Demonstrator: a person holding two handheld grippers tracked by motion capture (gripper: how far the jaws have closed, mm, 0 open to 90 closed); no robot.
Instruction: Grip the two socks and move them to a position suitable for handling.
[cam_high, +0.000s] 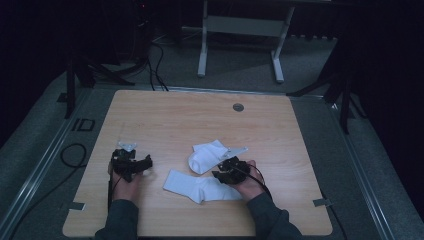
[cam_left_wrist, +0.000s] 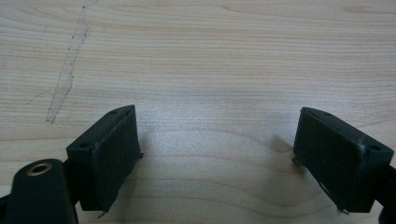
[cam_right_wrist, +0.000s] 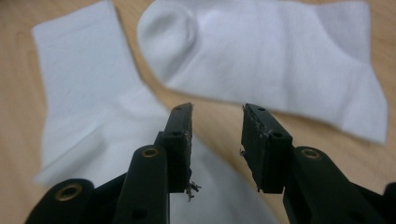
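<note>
Both forearms are coming in from the bottom edge, sleeves dark, each hand gripping its tool low over the table. Left gripper (cam_left_wrist: 217, 154) is sitting with jaws spread wide, nothing between them. Right gripper (cam_right_wrist: 217, 140) is pointing down-forward, jaws parted by a narrow gap, also holding nothing.

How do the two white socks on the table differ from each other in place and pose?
The near sock lies stretched out flat close to the person, while the far sock lies beyond it and looks more bunched and rounded. The right gripper is over the gap between them, nearer the far sock's edge; the near sock reaches left past it. Both are white, lie on the table, and are not gripped.
</note>
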